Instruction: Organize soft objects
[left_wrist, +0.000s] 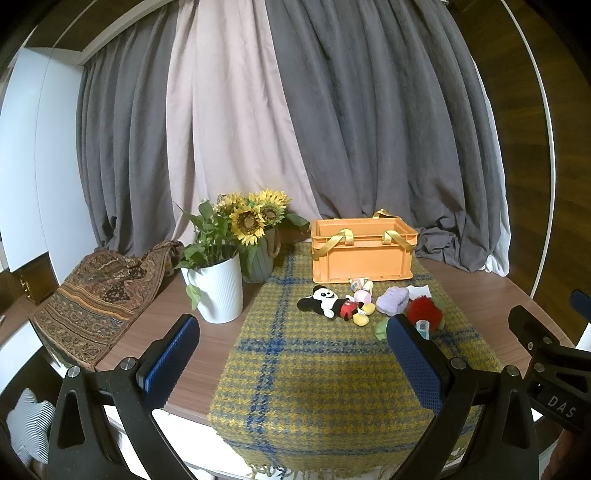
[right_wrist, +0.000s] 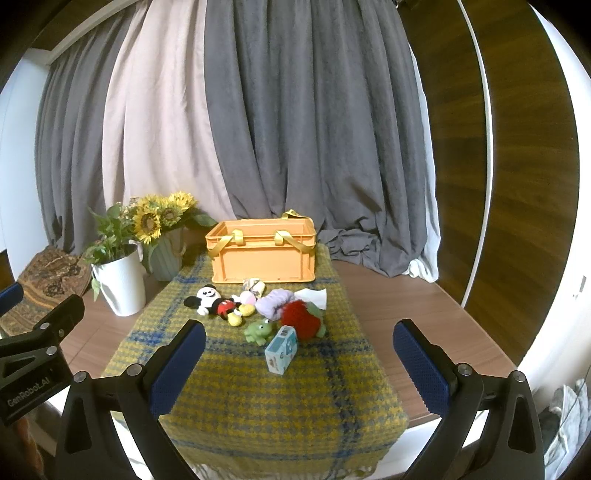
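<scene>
An orange crate (left_wrist: 362, 251) (right_wrist: 263, 253) with yellow strap handles stands at the back of a yellow-blue plaid blanket (left_wrist: 325, 365) (right_wrist: 258, 387). In front of it lie a Mickey Mouse plush (left_wrist: 334, 302) (right_wrist: 218, 302), a purple soft cloth (left_wrist: 393, 300) (right_wrist: 271, 304), a red furry toy (left_wrist: 424, 312) (right_wrist: 301, 319), a green frog (right_wrist: 260, 330), a small pink toy (right_wrist: 246, 297) and a blue tissue pack (right_wrist: 282, 349). My left gripper (left_wrist: 291, 354) is open and empty, well short of the toys. My right gripper (right_wrist: 299, 358) is open and empty, the tissue pack lying between its fingers in view.
A white pot with a green plant (left_wrist: 219, 291) (right_wrist: 120, 286) and a grey vase of sunflowers (left_wrist: 256, 236) (right_wrist: 162, 236) stand left of the blanket. A patterned brown cloth (left_wrist: 99, 295) lies at far left. Grey and pink curtains hang behind the wooden table (right_wrist: 399, 306).
</scene>
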